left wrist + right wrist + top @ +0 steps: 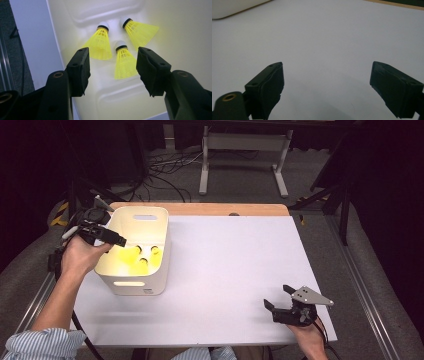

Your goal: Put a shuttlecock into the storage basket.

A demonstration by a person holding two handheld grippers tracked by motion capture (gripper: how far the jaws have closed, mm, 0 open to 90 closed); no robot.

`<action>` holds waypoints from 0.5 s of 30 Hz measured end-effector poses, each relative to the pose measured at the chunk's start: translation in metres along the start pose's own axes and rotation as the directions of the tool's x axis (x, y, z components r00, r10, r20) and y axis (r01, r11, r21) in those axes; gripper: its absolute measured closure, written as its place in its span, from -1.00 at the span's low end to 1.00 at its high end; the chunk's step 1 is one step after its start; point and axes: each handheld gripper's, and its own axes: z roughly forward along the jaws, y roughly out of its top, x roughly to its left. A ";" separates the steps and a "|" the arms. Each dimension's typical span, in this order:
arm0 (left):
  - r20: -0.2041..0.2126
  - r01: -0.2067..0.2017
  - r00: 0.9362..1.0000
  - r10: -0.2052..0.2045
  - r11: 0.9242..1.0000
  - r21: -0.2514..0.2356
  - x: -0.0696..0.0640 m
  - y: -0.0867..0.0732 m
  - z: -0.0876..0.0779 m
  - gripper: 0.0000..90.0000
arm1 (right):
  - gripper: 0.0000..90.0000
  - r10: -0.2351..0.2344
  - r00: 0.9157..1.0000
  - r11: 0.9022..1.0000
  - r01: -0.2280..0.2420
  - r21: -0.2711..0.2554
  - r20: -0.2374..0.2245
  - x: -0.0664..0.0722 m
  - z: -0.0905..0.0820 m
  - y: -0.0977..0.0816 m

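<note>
Left gripper point(120, 241) is held over the left rim of the bin point(162, 250), jaws spread with nothing between them, pointing down into it. The bin is white, open-topped, with slot handles at its near and far walls, and stands at the tabletop's point(235, 270) far-left corner, just short of the wooden strip point(200, 209) along the far edge. A small label sits low on the bin's near wall; its print is too small to read. Three yellow shuttlecocks lie on the bin floor, each with a white cork tip and a black band: shuttlecock A point(101, 42), shuttlecock B point(140, 31), shuttlecock C point(123, 61). In the left gripper view C lies between the two jaws but below them, untouched; A and B lie beyond it, apart from each other. No writing is legible on the shuttlecocks. Right gripper point(279, 298) rests near the tabletop's near-right corner, jaws spread wide over bare white surface, holding nothing.
</note>
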 end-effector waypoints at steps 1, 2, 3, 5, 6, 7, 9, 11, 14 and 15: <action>-0.002 0.005 1.000 -0.005 1.000 -0.003 0.000 0.000 -0.001 0.00 | -0.72 0.000 1.000 1.000 0.000 0.000 0.000 0.000 0.000 0.000; -0.002 0.005 1.000 -0.005 1.000 -0.006 0.001 -0.001 -0.001 0.00 | -0.72 0.001 1.000 1.000 -0.001 0.000 0.000 0.000 0.000 0.000; -0.001 0.006 1.000 -0.006 1.000 -0.006 0.002 -0.001 -0.002 0.00 | -0.72 0.000 1.000 1.000 0.000 0.000 0.000 0.000 0.000 0.000; -0.004 0.010 1.000 -0.010 1.000 -0.007 0.004 -0.002 -0.003 0.00 | -0.72 0.000 1.000 1.000 0.000 0.000 0.000 0.000 0.000 0.000; -0.006 0.013 1.000 -0.013 1.000 -0.007 0.005 -0.003 -0.004 0.00 | -0.72 -0.001 1.000 1.000 0.001 0.000 0.000 0.000 0.000 0.000; -0.009 0.013 1.000 -0.013 1.000 -0.009 0.006 -0.003 -0.005 0.00 | -0.72 -0.001 1.000 1.000 0.001 0.000 0.000 0.000 0.000 0.000; -0.010 0.017 1.000 -0.017 1.000 -0.010 0.007 -0.004 -0.005 0.01 | -0.72 0.000 1.000 1.000 0.000 0.001 0.001 0.000 0.000 0.000; -0.012 0.021 1.000 -0.021 1.000 -0.013 0.008 -0.005 -0.005 0.01 | -0.72 0.000 1.000 1.000 0.000 0.001 0.000 0.000 0.000 0.000; -0.012 0.024 1.000 -0.024 1.000 -0.011 0.011 -0.007 -0.006 0.00 | -0.72 -0.001 1.000 1.000 0.001 0.001 0.001 0.000 0.000 0.000; -0.012 0.024 1.000 -0.024 1.000 -0.011 0.011 -0.007 -0.006 0.00 | -0.72 -0.001 1.000 1.000 0.001 0.001 0.001 0.000 0.000 0.000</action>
